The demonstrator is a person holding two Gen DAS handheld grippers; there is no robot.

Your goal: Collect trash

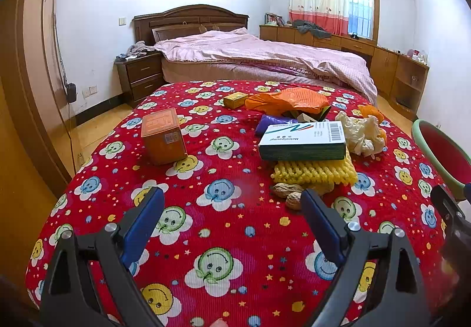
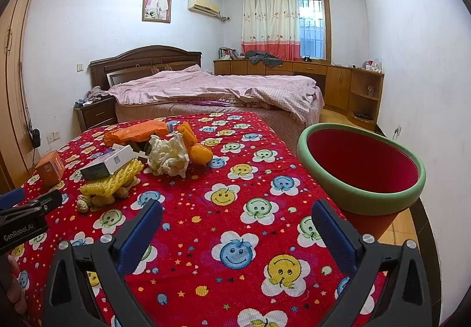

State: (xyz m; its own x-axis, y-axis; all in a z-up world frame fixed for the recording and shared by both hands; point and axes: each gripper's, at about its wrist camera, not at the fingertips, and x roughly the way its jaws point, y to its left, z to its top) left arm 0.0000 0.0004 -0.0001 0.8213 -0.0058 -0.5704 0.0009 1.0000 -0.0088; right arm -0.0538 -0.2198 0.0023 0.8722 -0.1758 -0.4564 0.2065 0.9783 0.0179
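Grippers nearest: left gripper (image 1: pixel 232 203) and right gripper (image 2: pixel 237 215), both with jaws spread wide, nothing between the blue pads, poised low over the red smiley-print cloth (image 1: pixel 223 238). Probably held back and released like this to leave room for a first approach, with no piece yet chosen.

Just past the left fingertips, peanut shells (image 1: pixel 290 194) loose on the cloth, touching the front edge of a yellow foam net (image 1: pixel 315 172). Resting on that net, a white-and-green medicine box (image 1: pixel 303 140), tilted slightly by the soft layer beneath. Beside it, toward the right, a crumpled white wad (image 1: pixel 363 134), with orange scraps (image 2: pixel 195 147) just behind. Off to the left and well apart from the heap, an orange carton (image 1: pixel 163 136) upright on its own.

At the table's right edge, a red bin with green rim (image 2: pixel 362 206), mouth tipped toward the cloth, likely set there for short drops from the pile.

Farther back in the heap, an orange plastic bag (image 1: pixel 290 99), a purple wrapper (image 1: pixel 272 122) half hidden, and a small yellow box (image 1: pixel 235 100).

Beyond the table, a bed under a pink quilt (image 1: pixel 265 53), unrelated to the job.
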